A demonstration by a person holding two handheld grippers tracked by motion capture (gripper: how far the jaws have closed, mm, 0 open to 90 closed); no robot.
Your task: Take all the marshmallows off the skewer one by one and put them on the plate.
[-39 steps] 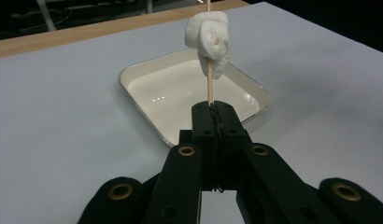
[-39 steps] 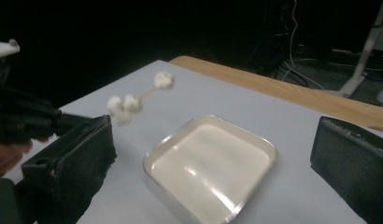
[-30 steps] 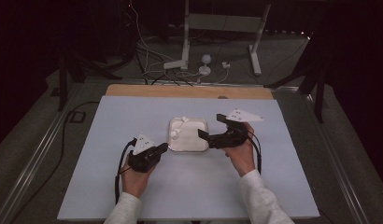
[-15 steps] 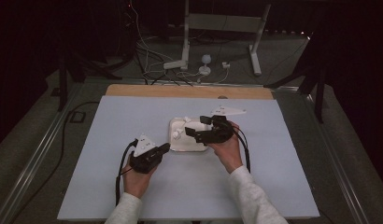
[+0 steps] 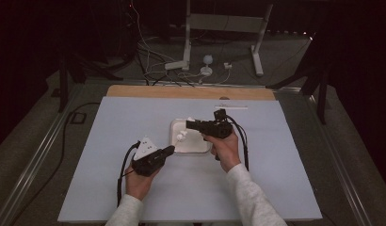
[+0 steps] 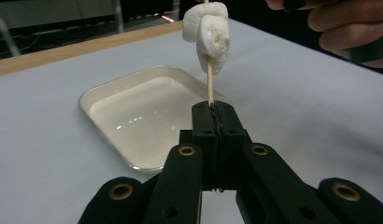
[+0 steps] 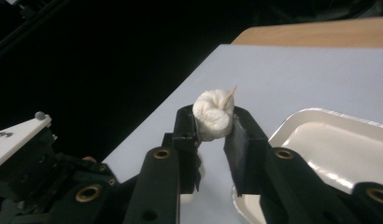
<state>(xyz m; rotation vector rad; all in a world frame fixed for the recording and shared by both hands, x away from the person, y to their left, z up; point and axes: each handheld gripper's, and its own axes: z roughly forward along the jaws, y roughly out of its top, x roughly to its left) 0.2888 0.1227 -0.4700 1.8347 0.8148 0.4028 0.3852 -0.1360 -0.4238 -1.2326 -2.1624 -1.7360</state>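
Two tools are engaged: a skewer is clamped by the left tool, its marshmallow gripped by the right tool.

A rectangular table carries a pale blue-white sheet that covers nearly all of its top. Along the far edge a strip of bare wood remains uncovered, running almost from corner to corner. A small white tray with rounded corners and a raised rim lies flat on the sheet near the middle of the table, slightly toward the far edge and well apart from every corner. In the left gripper view the tray's glossy inside reflects the lights. A thin pale strip lies on the sheet close to the wooden edge, beyond the tray.
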